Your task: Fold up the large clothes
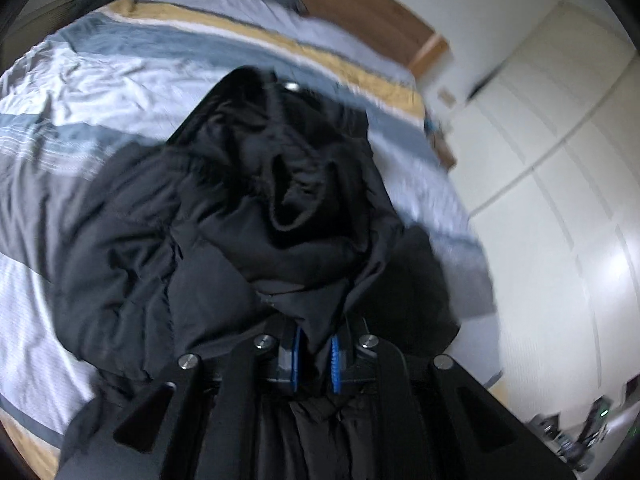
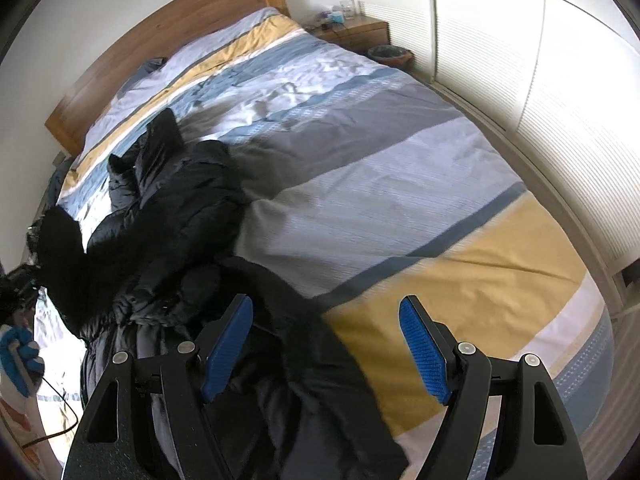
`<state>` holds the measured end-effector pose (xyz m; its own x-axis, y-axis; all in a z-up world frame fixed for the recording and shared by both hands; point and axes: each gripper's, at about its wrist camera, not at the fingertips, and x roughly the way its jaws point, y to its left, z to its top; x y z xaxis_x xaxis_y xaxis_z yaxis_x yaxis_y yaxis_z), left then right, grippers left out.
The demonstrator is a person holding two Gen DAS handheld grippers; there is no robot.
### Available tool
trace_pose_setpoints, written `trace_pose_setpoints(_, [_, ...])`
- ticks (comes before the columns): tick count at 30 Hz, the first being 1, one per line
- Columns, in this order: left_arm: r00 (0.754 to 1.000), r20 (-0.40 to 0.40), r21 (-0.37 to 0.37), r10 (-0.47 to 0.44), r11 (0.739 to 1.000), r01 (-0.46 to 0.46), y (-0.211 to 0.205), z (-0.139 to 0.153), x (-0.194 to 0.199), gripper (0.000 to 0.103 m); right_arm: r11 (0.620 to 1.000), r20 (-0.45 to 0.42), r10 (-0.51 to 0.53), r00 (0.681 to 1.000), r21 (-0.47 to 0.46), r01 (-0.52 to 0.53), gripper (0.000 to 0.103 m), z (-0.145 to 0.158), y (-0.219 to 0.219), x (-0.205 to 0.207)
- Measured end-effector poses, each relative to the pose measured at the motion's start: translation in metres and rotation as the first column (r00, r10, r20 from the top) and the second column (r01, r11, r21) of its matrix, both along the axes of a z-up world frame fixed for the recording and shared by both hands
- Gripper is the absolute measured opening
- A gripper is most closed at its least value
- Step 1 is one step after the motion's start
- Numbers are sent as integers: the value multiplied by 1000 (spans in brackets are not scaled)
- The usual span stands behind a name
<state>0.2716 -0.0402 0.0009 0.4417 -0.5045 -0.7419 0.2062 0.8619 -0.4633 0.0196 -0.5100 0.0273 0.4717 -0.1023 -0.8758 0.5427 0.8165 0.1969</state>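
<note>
While the left claw (image 1: 316,362) has its blue pads pinched tight on a fold of the black puffer jacket (image 1: 224,216), the rest of that jacket bunches up in front of it and spills down onto the bed (image 1: 80,80), hood end pointing toward the wooden headboard (image 1: 360,4). From the right wrist camera the same jacket (image 2: 168,216) sprawls along the left side of the striped duvet, with a dark sleeve or hem trailing down between the fingers of the right claw (image 2: 326,350). That one's spread wide, pads well apart, not gripping anything. Further right there's a nightstand (image 2: 360,30) by the headboard and white wardrobe doors (image 2: 520,80) running along the far side.
</note>
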Motion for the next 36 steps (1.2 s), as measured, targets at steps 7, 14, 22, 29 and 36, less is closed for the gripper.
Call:
trace_pose_setpoints(7, [997, -64, 106, -43, 993, 49, -52, -49, -25, 10, 999, -23, -35, 999, 28, 36, 75, -17, -19, -17])
trace_pose_setpoints(14, [991, -115, 155, -69, 984, 87, -40, -83, -33, 10, 999, -46, -5, 999, 37, 7, 75, -31, -16, -14])
trace_pose_setpoints(22, [985, -126, 74, -118, 989, 128, -36, -81, -33, 40, 997, -53, 68, 996, 37, -67, 75, -34, 12, 14])
trace_pose_setpoints(29, [967, -117, 36, -228, 972, 234, -28, -65, -58, 40, 992, -46, 124, 991, 32, -122, 75, -30, 45, 42])
trace_pose_setpoints(36, [988, -48, 107, -148, 983, 152, 36, -40, -44, 40, 968, -36, 252, 967, -6, -252, 75, -19, 99, 85])
